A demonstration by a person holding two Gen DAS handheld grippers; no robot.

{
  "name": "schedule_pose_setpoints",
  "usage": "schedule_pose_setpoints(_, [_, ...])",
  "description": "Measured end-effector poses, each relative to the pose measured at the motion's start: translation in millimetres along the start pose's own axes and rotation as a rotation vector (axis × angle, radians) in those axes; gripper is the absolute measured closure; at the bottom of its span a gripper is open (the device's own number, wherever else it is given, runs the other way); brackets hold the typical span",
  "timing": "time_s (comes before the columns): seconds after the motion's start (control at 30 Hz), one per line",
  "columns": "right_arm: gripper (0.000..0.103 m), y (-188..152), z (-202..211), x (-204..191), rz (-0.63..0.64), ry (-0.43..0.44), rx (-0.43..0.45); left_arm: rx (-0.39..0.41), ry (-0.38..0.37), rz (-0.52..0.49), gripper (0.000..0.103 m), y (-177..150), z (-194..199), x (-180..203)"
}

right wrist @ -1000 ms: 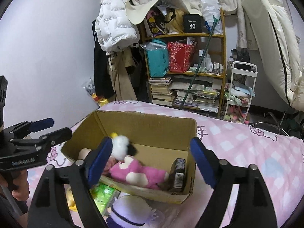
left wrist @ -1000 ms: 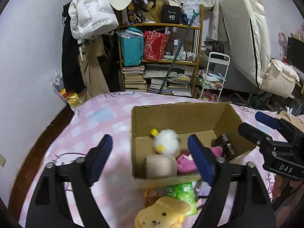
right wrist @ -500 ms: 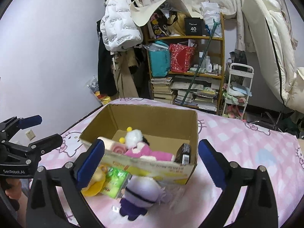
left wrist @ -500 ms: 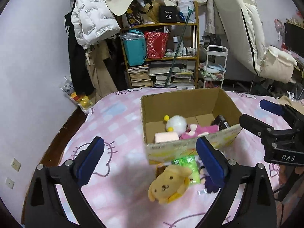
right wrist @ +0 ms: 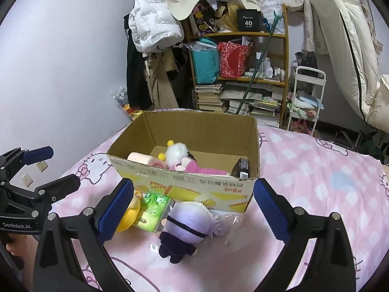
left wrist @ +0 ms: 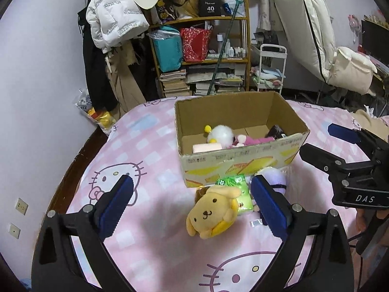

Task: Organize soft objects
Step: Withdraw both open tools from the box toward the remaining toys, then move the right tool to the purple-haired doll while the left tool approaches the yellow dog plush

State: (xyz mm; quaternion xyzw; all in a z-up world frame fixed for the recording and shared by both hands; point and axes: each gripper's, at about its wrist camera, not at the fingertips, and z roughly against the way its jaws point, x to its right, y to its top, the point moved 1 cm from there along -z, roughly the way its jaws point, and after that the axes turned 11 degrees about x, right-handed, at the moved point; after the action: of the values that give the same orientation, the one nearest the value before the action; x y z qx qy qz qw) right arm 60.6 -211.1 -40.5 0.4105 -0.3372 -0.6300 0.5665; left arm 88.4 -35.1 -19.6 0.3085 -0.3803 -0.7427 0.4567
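L gripper: jaws just opened wide, nothing gripped, angled down.
R gripper: same, wide open, empty, angled down.

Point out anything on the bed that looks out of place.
Three things lie outside the cardboard box, against its front wall: a yellow dog plush, a green packet, which is no toy, and a purple-haired doll face down.

Each gripper is the same build — the left gripper and the right gripper have black angular arms, silver screw heads and blue ribbed pads. White lettering marks the bodies — "DAS" on the right one, "GenRobot.AI" on the left.
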Motion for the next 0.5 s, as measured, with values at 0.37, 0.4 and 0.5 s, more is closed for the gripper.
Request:
schedule_pose_setpoints(0.37, [0.0, -15, -29, 0, -0.013, 0.012, -0.075, -0.106, -0.035, 0.011, 0.007, -18, -41, 2])
schedule_pose_setpoints(0.4, [0.0, -16, -31, 1, -0.017, 0.013, -0.081, -0.112, -0.035, 0.007, 0.007, -19, -44, 3])
schedule_pose_setpoints(0.5, [0.0, -19, -37, 3, -0.032, 0.01, -0.102, -0.143, -0.026, -0.004, 0.007, -22, -52, 7])
